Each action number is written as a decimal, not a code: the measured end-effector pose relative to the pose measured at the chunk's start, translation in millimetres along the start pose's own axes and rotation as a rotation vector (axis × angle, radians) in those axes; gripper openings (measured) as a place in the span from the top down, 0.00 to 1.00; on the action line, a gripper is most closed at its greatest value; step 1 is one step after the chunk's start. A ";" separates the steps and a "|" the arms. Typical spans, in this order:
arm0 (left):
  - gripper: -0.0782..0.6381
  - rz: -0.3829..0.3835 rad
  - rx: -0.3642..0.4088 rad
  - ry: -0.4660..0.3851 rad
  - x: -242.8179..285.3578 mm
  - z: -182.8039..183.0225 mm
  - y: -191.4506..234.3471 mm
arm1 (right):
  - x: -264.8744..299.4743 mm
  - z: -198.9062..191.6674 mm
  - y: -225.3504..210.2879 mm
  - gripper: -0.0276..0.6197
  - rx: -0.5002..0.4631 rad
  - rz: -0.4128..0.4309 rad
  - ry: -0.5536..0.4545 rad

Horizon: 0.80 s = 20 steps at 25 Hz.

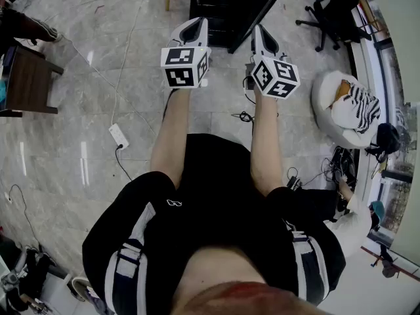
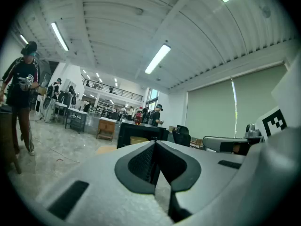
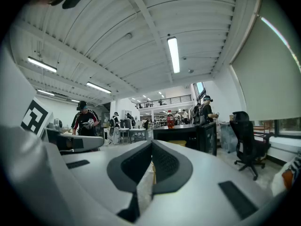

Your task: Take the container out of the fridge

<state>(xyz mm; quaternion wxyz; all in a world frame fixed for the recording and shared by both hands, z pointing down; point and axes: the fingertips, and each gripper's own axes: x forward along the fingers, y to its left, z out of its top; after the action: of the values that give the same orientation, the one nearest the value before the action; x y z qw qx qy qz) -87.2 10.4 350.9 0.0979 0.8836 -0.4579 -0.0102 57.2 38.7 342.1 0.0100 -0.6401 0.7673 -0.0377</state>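
1. The left gripper (image 1: 195,23) is clenched. Its jaws meet at the tips with nothing between them, and it is held in the air, aimed at 12 o'clock.
2. The right gripper (image 1: 261,31) is likewise clenched and empty, just beside the left one at its 3 o'clock.
3. Both aim at a black unit (image 1: 226,5) at 12 o'clock in the head view, well apart from the jaws. It is probably the fridge, though no view settles that. A red bottle (image 3: 170,119) stands on top of it.
4. The container cannot be named for sure. The likeliest candidate is a yellowish box (image 3: 179,143) low in the unit's front, at 12 o'clock of the right jaws. Whether it sits inside the unit or just before it, I cannot tell.
5. Handling, as a guess: light, stiff-walled, and possibly smooth and cold, so slippery. Take it by the rim or the short sides, with one gripper on each side if it proves wide.
6. It looks wider than tall, with its long axis running 9 to 3 and its broad face toward the grippers. It is too small to make out a lid.
7. Both jaws would need to spread before any hold.
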 end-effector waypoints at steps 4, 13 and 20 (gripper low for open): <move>0.88 -0.028 -0.003 0.006 2.3 -0.8 -0.5 | 1.1 -3.6 -0.2 0.94 -0.006 -0.038 0.024; 0.88 -0.065 -0.031 0.016 18.9 -5.4 -7.4 | -2.3 -3.0 -19.7 0.94 0.029 -0.088 0.013; 0.88 -0.048 -0.040 0.023 45.9 -10.9 2.0 | 23.8 -12.7 -35.2 0.94 0.049 -0.070 0.025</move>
<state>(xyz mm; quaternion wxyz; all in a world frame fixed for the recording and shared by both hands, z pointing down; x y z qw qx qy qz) -61.0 -26.2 365.3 0.1206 0.8923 -0.4350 -0.0114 86.6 9.6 358.0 0.0147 -0.6657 0.7433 -0.0646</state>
